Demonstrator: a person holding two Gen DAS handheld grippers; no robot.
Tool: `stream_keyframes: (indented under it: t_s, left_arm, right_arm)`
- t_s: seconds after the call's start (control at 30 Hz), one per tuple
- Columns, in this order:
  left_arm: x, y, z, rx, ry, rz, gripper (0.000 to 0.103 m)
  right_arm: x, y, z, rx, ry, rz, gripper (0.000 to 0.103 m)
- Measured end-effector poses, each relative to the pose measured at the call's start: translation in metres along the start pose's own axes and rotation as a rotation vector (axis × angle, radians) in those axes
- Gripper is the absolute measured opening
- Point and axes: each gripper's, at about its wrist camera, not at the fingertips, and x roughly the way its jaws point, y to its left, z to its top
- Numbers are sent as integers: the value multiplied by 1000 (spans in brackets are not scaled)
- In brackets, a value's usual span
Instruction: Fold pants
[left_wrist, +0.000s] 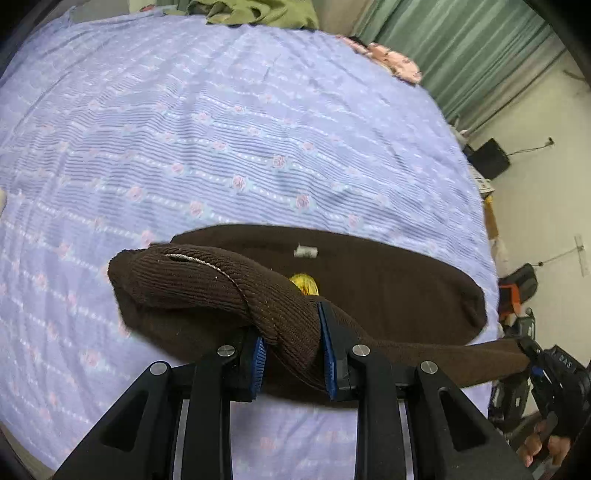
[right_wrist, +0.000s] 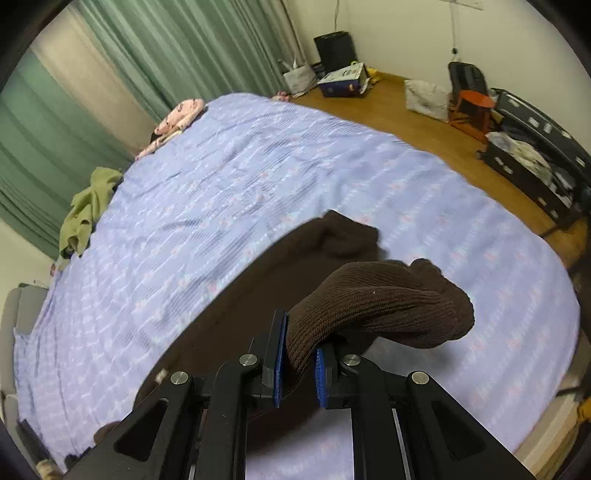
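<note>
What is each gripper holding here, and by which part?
Both grip the brown knit pants: left gripper and right gripper each clamp a bunched ribbed end.

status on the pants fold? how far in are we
Early to mid. Done: brown pants lie spread on the lilac bedspread. In hand: left gripper and right gripper each pinch a ribbed end, lifted off the bed. Left: carry both ends over, lay them down, flatten.

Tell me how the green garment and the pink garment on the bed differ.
The green garment is plain olive and crumpled in a heap; the pink garment is patterned and lies stretched out, nearer the curtains. Both sit at the bed's far edge, apart from the brown pants.
</note>
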Motion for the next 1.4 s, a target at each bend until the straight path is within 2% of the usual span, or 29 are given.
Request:
stream_keyframes:
  t_s: [0.1,0.3,0.4,0.47,0.5,0.57,0.6,0.63,0.73,0.8,0.9,0.97,1.03,1.1,1.17,1.23,1.4]
  left_arm:
    - [35,-1,21,-33,23,29,26]
    - [84,3,46,-58,55,65,28]
    - [99,1,54,-38,75,84,34]
    - [106,1,59,-26,101,79,39]
    - [106,1,60,-23,106,75,45]
    - [97,-1,62,-28,91,54,63]
    - [86,-3,62,-30,61,55,81]
    - [76,-5,63,-30,34,54,89]
    - [40,-15,64,7,-30,32,94]
    - [26,-27,65,96,-60,17,96]
    - [17,-61,65,409,-85,-43,96]
    - [23,-79,61,574,-63,-94,96]
    - [37,-107,51,783,-46,-123,95]
    - [56,-128,47,896,0,-148,95]
    - [78,-143,47,947,52,-140,92]
    - [102,-155,48,979,92,-109,90]
    - [153,-164,46,997,212,-87,80]
  right_arm:
    - [51,14,22,-11,35,-2,14]
    - [120,42,42,-112,79,-20,14]
    - [142,50,45,-143,96,-27,14]
    - [154,52,47,-154,110,-32,20]
    - [158,53,48,-159,119,-23,24]
    - [158,55,50,-174,111,-7,54]
    - [151,60,52,-193,88,2,59]
    - [142,63,53,-207,58,12,63]
    - [109,70,56,-228,2,46,65]
    - [79,68,53,-236,-47,84,65]
    - [49,58,45,-255,-102,82,72]
    - [34,41,36,-262,-141,59,73]
    - [30,20,28,-266,-149,13,73]
    - [35,1,25,-253,-130,-7,74]
    - [48,-22,21,-222,-77,-23,74]
    - [58,-40,17,-191,-60,-37,73]
    - [88,-65,20,-109,-13,-33,73]
